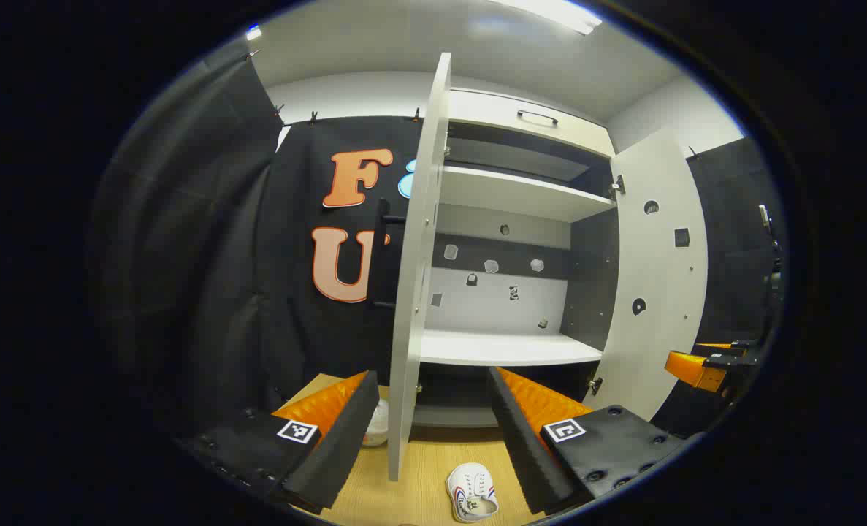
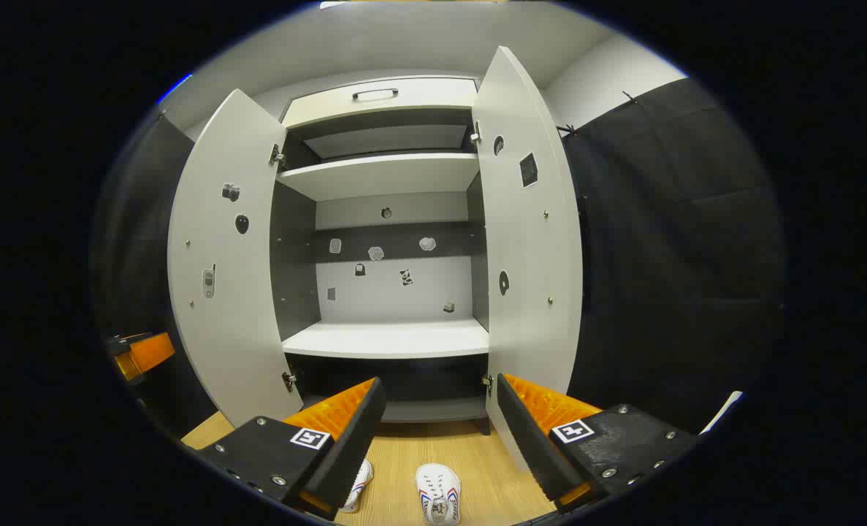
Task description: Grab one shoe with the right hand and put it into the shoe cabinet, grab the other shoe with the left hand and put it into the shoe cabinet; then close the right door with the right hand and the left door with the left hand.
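Two small white shoes lie on the wooden floor in front of the white shoe cabinet (image 2: 389, 340), which has both doors swung open. In the right gripper view one shoe (image 2: 439, 493) lies just below my right gripper (image 2: 439, 383), and the other shoe (image 2: 356, 486) peeks out from behind its left finger. In the left gripper view a shoe (image 1: 472, 493) lies below my left gripper (image 1: 433, 374), and the second shoe (image 1: 376, 424) is half hidden behind the left door (image 1: 415, 292). Both grippers are open and hold nothing.
The cabinet's shelves (image 1: 506, 349) are bare, with small stickers on the back panel. The left door stands edge-on close to my left gripper, and the right door (image 1: 652, 277) is angled outward. The other gripper (image 1: 703, 365) shows at the far right. Black cloth walls flank the cabinet.
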A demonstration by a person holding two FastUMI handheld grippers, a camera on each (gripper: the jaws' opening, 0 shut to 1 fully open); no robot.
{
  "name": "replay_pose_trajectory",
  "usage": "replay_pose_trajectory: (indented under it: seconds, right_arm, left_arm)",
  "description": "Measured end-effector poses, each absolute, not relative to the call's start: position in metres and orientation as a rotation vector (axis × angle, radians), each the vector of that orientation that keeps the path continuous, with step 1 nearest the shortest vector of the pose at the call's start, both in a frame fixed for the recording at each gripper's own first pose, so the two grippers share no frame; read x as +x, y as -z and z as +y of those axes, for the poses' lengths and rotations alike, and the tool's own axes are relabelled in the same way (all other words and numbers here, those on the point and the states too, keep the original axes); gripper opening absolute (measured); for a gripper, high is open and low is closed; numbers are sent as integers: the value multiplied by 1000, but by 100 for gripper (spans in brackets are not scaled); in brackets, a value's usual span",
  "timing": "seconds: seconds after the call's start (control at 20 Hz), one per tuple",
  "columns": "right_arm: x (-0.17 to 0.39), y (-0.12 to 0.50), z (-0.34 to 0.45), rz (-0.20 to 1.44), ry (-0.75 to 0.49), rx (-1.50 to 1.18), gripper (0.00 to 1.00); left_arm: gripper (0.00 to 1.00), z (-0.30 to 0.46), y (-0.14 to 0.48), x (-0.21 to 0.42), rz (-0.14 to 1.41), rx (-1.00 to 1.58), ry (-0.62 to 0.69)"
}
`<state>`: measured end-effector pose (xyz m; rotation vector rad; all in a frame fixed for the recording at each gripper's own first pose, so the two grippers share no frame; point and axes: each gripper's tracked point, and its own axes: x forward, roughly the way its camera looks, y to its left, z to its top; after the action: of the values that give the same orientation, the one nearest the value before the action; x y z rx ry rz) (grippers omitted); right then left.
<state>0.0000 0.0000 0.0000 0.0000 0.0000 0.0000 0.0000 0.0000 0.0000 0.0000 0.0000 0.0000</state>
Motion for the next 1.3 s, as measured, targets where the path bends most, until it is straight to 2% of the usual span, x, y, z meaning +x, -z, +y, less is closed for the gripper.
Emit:
replay_pose_trajectory:
  seconds: [0.05, 0.6, 0.65, 0.7, 0.75, 0.9, 1.0, 1.15, 1.3]
  right_arm:
    - [-2, -2, -1, -6, 7, -9, 94]
    - [-14, -28, -20, -51, 26, -46, 94]
    - [-15, -29, -22, -50, 28, -64, 94]
    - [-14, -31, -24, -60, 34, -89, 94]
    - [-13, -34, -24, -68, 37, -97, 94]
    - [-8, -28, -25, -39, 35, -61, 94]
    - [-2, -38, -24, -50, 31, -53, 94]
    - [10, -77, -26, -115, 44, -186, 95]
    - [12, -95, -11, -158, 10, -185, 94]
  left_arm:
    - [97, 3, -1, -2, -2, -6, 4]
    - [96, 16, -14, -8, -6, 5, -5]
    - [99, 16, -15, -6, -8, 17, -5]
    - [96, 16, -17, -1, -12, 29, -6]
    - [99, 14, -19, 2, -18, 33, 0]
    - [94, 5, -21, 10, -21, 25, 22]
    - [97, 2, -26, 15, -28, 29, 31]
    - [97, 0, -31, 24, -36, 23, 32]
    - [97, -3, -25, 31, -31, 17, 32]
